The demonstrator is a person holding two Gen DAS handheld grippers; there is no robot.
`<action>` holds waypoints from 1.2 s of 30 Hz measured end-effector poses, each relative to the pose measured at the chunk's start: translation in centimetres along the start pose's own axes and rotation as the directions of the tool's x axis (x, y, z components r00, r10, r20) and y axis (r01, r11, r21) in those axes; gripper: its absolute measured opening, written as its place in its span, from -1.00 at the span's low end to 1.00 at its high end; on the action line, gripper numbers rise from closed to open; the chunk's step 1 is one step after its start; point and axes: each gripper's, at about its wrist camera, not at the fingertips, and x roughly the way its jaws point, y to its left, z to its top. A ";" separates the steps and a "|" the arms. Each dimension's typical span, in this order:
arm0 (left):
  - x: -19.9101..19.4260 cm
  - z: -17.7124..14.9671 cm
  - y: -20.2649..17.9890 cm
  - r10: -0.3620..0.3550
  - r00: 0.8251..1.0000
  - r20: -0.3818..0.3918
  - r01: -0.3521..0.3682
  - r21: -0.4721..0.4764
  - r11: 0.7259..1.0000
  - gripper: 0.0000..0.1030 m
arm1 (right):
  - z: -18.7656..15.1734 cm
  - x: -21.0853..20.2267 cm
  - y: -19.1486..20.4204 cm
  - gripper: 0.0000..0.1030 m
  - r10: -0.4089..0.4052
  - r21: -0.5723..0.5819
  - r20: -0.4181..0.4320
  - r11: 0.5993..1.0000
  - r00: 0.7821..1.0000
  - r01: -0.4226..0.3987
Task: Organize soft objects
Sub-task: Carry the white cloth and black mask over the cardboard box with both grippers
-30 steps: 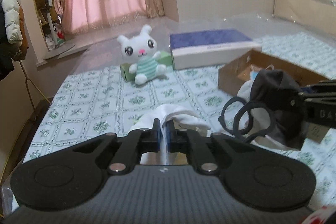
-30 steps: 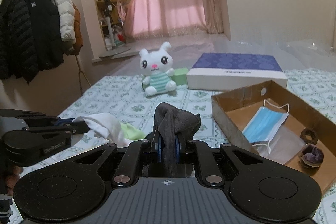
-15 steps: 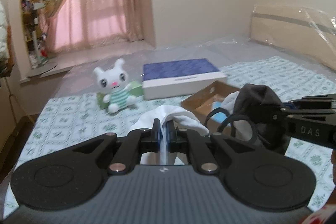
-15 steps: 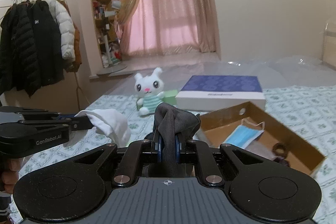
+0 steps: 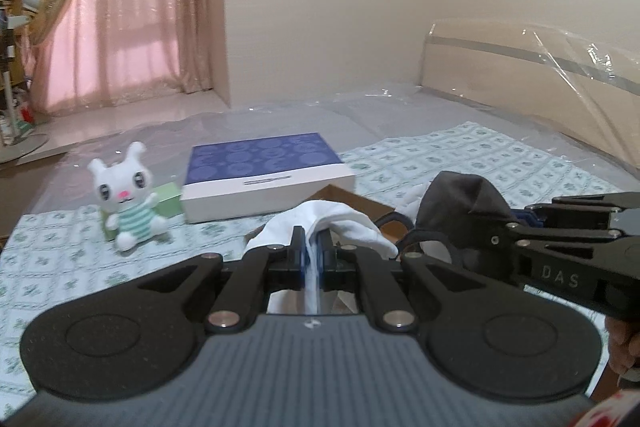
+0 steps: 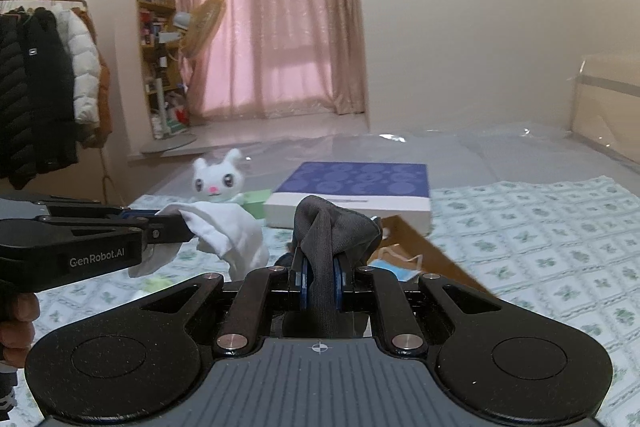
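While your left gripper (image 5: 311, 247) pinches the white cloth (image 5: 320, 223), your right gripper (image 6: 318, 275) clamps the grey cloth (image 6: 332, 227). Neither is stowed; the cardboard box (image 6: 424, 251) lies just beyond.

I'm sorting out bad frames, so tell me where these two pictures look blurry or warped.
Left wrist view: plush bunny and curtain smeared by motion blur, black fisheye corners. Right wrist view: bunny and cardboard box soft, walls bowed, gripper body sharp.

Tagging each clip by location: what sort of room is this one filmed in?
Most likely a bedroom at home: a bed with a plastic-wrapped headboard, a rack of coats, and pink curtains over the window beside a bookshelf.
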 end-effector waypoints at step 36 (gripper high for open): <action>22.9 0.0 -0.9 0.020 0.981 -0.192 -0.024 -0.018 1.000 -0.88 | -1.9 17.5 -10.5 -0.77 -0.031 0.053 -0.189 0.998 0.982 0.041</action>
